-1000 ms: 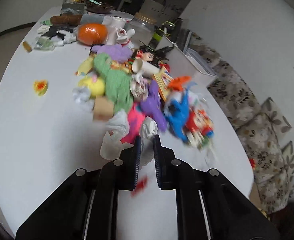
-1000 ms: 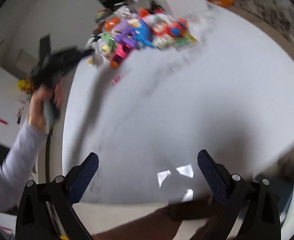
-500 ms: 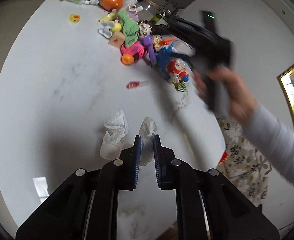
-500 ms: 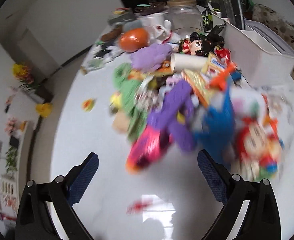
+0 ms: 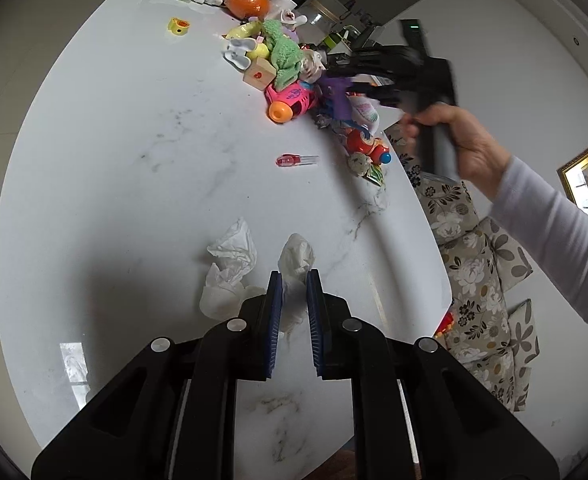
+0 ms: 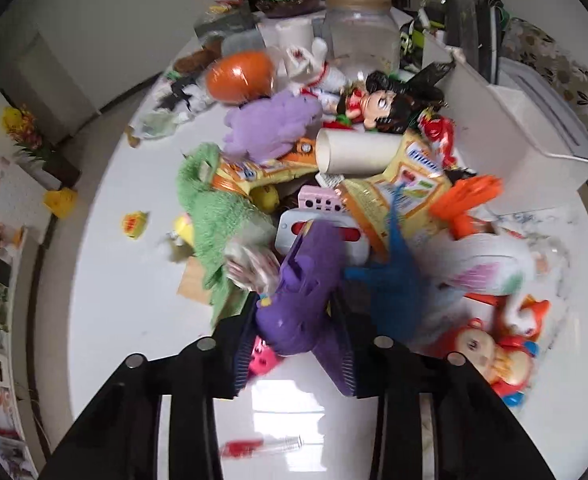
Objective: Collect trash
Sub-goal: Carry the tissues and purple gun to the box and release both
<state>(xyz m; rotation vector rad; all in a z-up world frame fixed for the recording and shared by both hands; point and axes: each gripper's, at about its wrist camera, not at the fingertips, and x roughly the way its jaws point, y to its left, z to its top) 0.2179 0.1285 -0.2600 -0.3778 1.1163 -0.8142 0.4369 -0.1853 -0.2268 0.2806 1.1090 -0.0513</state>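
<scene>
Tissue point(image 5: 294, 264); no readable writing.

Left gripper point(image 5: 294, 280) jaws clamped, right gripper point(image 6: 294, 312) jaws closing, angled downward

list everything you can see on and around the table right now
table: one, white marble, round
tissue: one, white, crumpled, between the left tool's pads
second tissue: one, white, on the table beside it
pen: one, red and clear, alone mid-table
purple toy: one, between the right tool's closing pads
green plush: one, left side of the pile
paper cup: one, white, lying on its side in the pile
doll: one, dark hair, behind the cup
orange ball: one, far side of the pile
glass jar: one, clear, at the back
white box: one, right of the pile
left tool: black, shut on the tissue
right tool: black, closing around the purple toy
</scene>
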